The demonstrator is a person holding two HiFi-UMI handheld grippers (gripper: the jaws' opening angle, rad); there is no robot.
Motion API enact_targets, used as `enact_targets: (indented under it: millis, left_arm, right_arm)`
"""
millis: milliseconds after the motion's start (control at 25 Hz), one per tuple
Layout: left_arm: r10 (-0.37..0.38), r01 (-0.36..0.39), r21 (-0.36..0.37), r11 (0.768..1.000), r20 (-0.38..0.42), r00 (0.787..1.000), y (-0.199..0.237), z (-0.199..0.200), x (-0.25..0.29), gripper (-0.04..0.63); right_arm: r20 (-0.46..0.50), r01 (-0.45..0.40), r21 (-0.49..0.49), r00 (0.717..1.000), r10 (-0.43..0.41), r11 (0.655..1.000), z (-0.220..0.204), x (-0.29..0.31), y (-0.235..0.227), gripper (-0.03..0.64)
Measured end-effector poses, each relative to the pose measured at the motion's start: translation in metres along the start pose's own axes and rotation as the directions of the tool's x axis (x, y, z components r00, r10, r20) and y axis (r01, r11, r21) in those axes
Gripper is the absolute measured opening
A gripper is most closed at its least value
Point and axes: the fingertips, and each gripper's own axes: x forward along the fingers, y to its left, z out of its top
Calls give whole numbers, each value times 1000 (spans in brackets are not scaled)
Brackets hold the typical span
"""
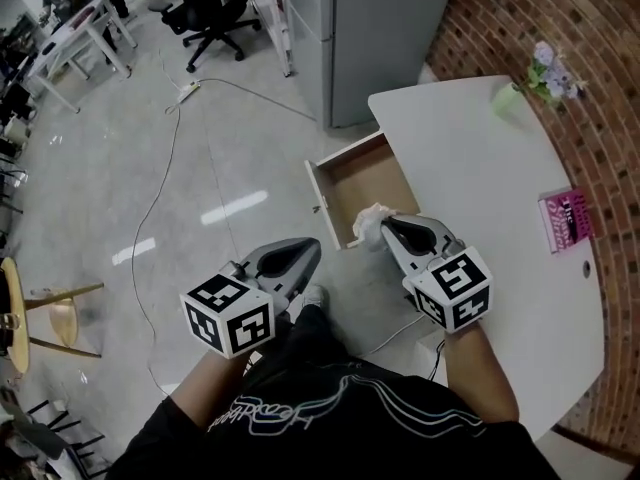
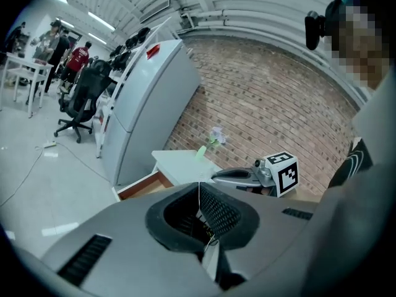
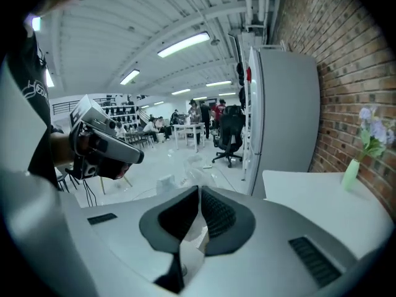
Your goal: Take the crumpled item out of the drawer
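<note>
A white crumpled item (image 1: 368,224) hangs just above the front edge of the open wooden drawer (image 1: 322,190), which sticks out of the white table (image 1: 480,168). My right gripper (image 1: 385,224) is shut on it. In the right gripper view the item (image 3: 195,237) shows as a white wad pinched between the closed jaws of my right gripper (image 3: 199,193). My left gripper (image 1: 308,249) hovers over the floor to the left of the drawer, shut and empty. In the left gripper view its jaws meet at the tips of the left gripper (image 2: 199,189), with the drawer (image 2: 141,186) ahead.
A grey fridge (image 1: 380,38) stands behind the drawer. On the table are a pink book (image 1: 565,218) and a green vase with flowers (image 1: 508,98), against a brick wall. A cable (image 1: 160,188) runs over the floor, and a wooden stool (image 1: 60,313) stands at the left.
</note>
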Motion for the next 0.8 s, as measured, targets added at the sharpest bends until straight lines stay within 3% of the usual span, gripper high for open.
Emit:
enact_targets:
  millis: [360, 800]
  left_arm:
    - [-54, 46, 113, 993, 65, 996, -77, 19, -38, 23]
    - [-92, 52, 239, 970, 160, 983, -130, 50, -72, 23]
  right_arm:
    - [201, -56, -10, 978, 57, 998, 54, -90, 49, 51]
    - [304, -1, -121, 952, 39, 993, 84, -149, 82, 49]
